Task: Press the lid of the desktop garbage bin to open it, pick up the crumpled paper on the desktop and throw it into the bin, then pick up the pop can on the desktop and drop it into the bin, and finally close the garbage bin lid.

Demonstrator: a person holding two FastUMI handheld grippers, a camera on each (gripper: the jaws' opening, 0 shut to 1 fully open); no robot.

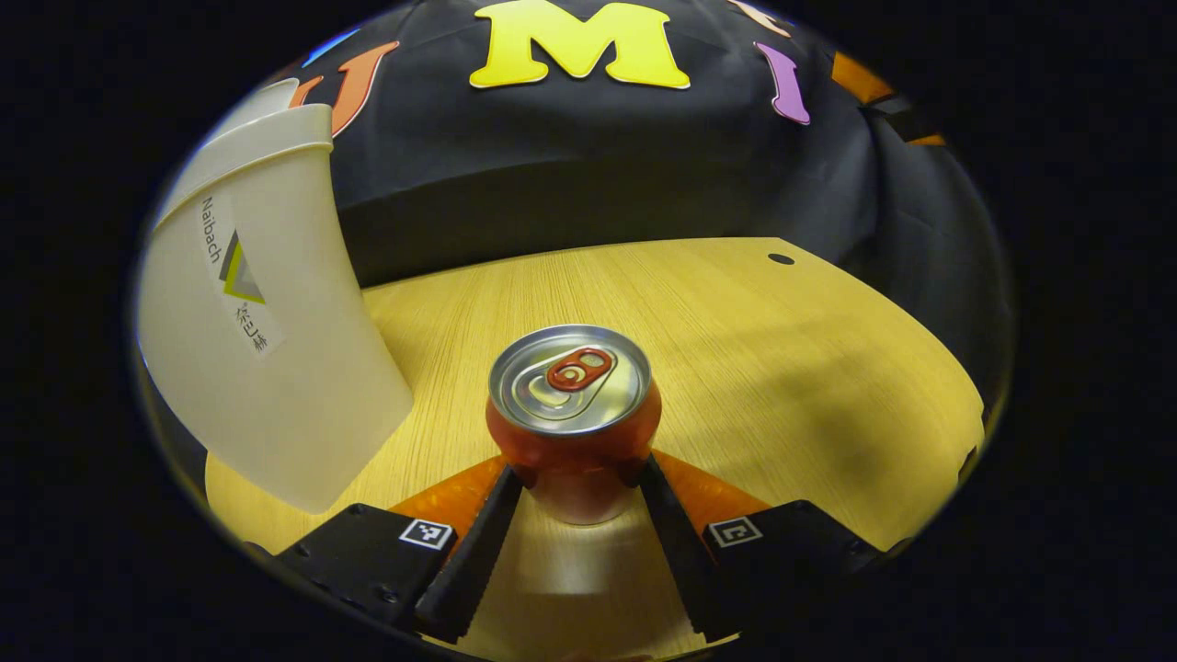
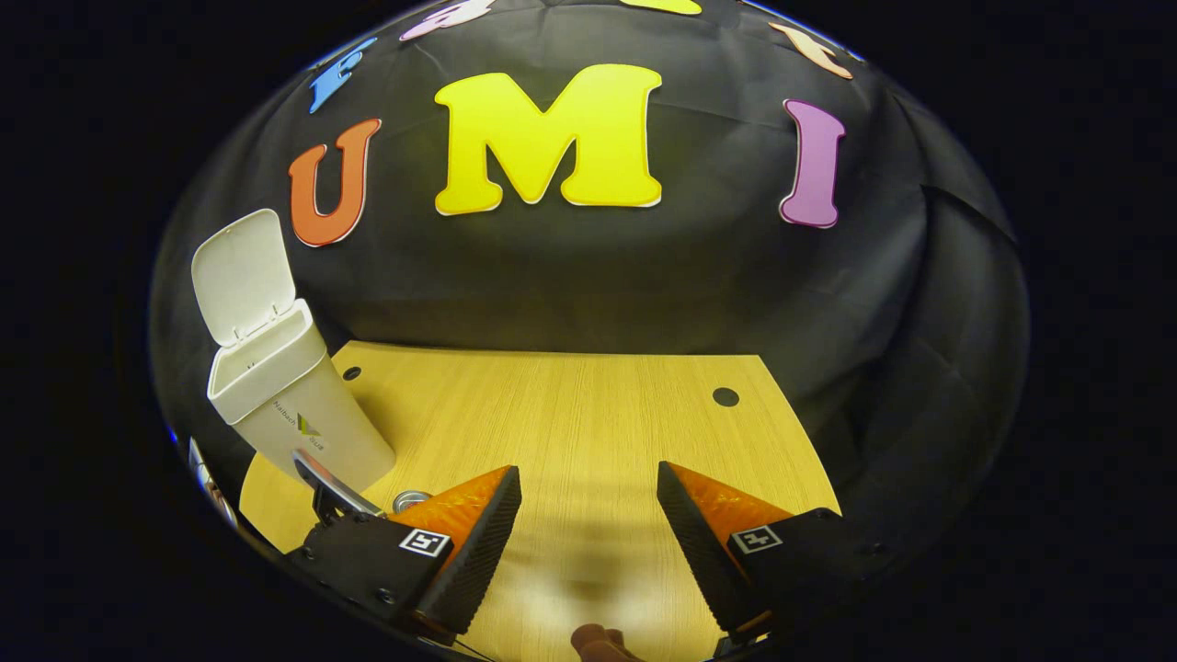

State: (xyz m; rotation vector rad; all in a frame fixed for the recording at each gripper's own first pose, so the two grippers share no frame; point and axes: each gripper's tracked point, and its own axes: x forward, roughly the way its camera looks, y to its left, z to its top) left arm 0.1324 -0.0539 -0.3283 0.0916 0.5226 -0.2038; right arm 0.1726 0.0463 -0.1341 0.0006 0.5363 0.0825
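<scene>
We find the pop can (image 1: pixel 574 418) upright at the centre of the left gripper view, its top and pull tab facing the camera, base on the desk (image 1: pixel 782 368). The left gripper (image 1: pixel 577 478) has both fingers pressed against the can's lower body, one on each side, so we log it as clamped on the can. The can appears not yet lifted.

The garbage bin (image 1: pixel 267 340) stands at the left of that view, near the can. In the right gripper view the bin (image 2: pixel 303 414) sits at the left with its lid (image 2: pixel 244 271) raised. The right gripper (image 2: pixel 588 524), low in its own view, holds nothing, jaws spread wide over bare desk.

We judge the can step is in hand. Next move calls for lifting the can clear of the rim, carrying it over the opening, then releasing.
</scene>
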